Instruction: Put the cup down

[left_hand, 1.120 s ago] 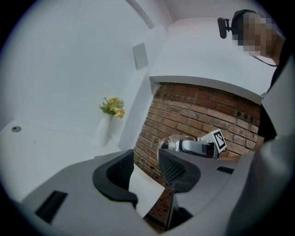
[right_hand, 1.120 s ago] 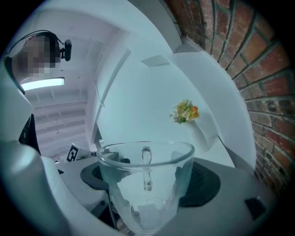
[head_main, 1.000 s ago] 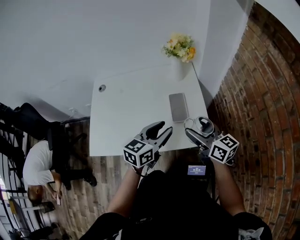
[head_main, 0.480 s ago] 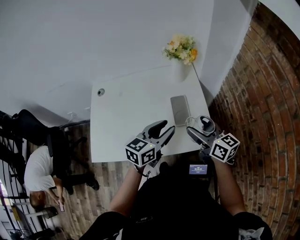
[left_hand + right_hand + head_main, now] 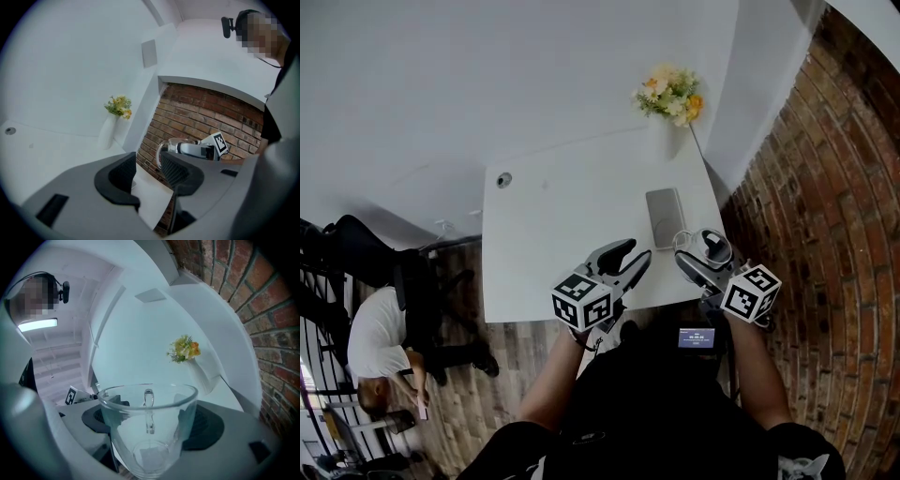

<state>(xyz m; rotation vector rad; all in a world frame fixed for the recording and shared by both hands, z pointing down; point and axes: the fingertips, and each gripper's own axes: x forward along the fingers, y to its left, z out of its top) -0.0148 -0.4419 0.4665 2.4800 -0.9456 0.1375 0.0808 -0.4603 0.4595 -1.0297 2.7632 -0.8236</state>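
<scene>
My right gripper (image 5: 150,423) has its jaws closed on the walls of the clear glass cup (image 5: 147,401), upright, handle on its far side. I judge it light, rigid, slick and breakable; hold the body. Left gripper (image 5: 149,174) gapes part-open, empty. No readable print anywhere.

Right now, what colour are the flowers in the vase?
The flowers are yellow and orange, clearest in the right gripper view.
</scene>
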